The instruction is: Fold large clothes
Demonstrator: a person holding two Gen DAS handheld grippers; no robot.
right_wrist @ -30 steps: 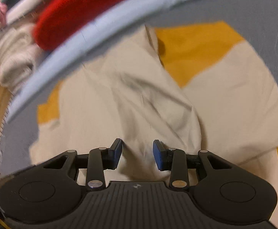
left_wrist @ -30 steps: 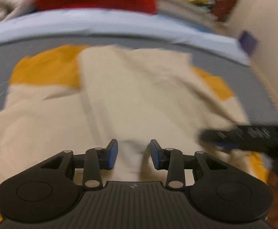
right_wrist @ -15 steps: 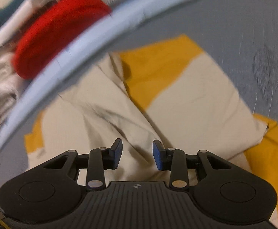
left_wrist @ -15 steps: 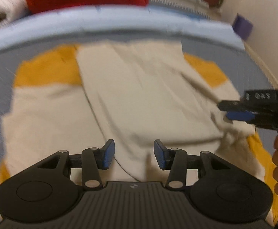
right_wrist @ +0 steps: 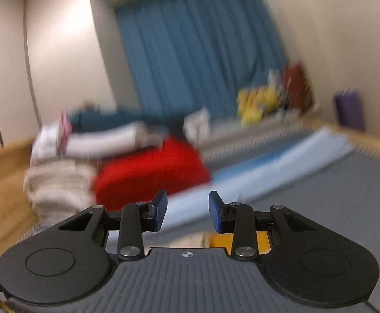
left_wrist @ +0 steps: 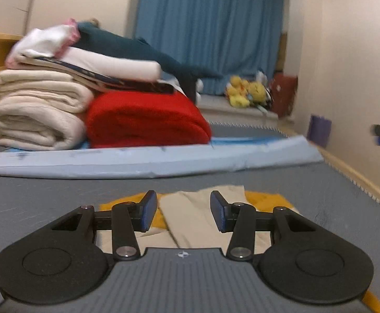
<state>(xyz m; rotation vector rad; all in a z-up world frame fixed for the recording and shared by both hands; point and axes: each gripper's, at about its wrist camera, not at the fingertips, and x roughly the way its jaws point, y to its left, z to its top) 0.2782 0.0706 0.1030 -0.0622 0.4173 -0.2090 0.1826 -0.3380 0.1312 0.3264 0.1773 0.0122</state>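
Cream-and-mustard-yellow cotton garment lies partly folded on grey mat, one cream panel laid over the middle; more folds look left. Long axis seems to run away toward pale blue pad. Left gripper and right gripper both gape, holding nothing.

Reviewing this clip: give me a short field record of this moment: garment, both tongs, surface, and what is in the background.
garment: cream and yellow garment lying flat on the grey mat, partly folded
left tongs: open, nothing between the pads, above the garment
right tongs: open, empty, aimed across the room
background: red blanket beside cream blanket, more folded items stacked on top; blue curtain
image quality: right view blurred
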